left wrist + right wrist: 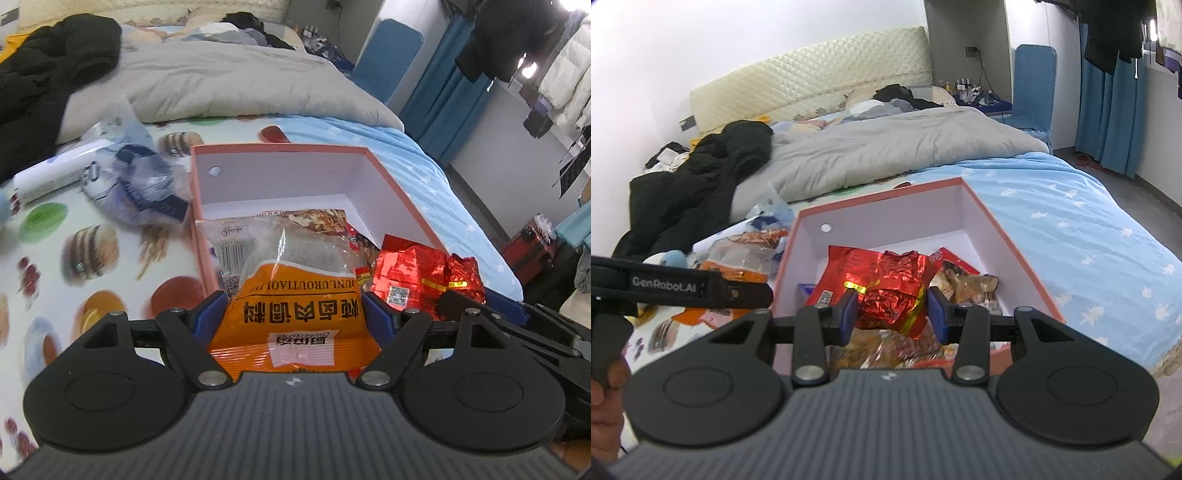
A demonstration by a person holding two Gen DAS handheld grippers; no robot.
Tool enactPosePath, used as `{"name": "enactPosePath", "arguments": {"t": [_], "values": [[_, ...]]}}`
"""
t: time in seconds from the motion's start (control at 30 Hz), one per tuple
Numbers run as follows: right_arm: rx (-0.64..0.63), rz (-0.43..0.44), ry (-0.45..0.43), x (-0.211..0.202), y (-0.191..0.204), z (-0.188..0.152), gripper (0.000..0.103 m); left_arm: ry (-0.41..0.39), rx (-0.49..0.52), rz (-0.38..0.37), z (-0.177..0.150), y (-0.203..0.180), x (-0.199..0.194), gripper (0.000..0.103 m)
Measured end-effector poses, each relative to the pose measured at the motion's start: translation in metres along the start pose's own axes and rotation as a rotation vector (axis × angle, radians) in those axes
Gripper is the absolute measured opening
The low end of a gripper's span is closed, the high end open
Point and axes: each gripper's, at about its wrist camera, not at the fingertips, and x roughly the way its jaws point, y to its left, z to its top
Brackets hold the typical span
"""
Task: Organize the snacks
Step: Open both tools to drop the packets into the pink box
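Left gripper [295, 306]: jaws clamped on orange packet [295, 317], over box [280, 148].
Right gripper [892, 308]: jaws gripping red foil packet [892, 310], over box.

The blurred wrappers [136, 184] beside the box [280, 149] cannot be identified, and held packets hide its floor.

The room is a bedroom with white walls [775, 44]. A wide bed [1071, 229] has a cream quilted headboard [812, 70], a light blue sheet with white stars and a grey duvet [886, 147]. A black coat [701, 173] lies on it. Blue curtains [1108, 110] hang at the right, above a dark grey floor [1160, 195]. A blue chair [1032, 85] stands beside the bed.
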Motion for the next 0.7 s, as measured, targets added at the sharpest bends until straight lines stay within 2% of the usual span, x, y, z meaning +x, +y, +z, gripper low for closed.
{"name": "enactPosePath", "arguments": {"t": [0.27, 0.53, 0.67, 0.7], "values": [[0.018, -0.013, 0.05, 0.047, -0.021, 0.009, 0.044, 0.039, 0.022, -0.02, 0.028, -0.007, 0.054, 0.082], [0.046, -0.014, 0.094, 0.078, -0.032, 0.007, 0.046, 0.073, 0.02, -0.019, 0.035, -0.006, 0.079, 0.083], [0.051, -0.03, 0.116, 0.085, -0.034, 0.005, 0.051, 0.082, 0.023, -0.012, 0.037, -0.006, 0.08, 0.093], [0.051, -0.037, 0.122, 0.086, -0.034, 0.005, 0.056, 0.075, 0.024, -0.006, 0.037, -0.006, 0.079, 0.093]]}}
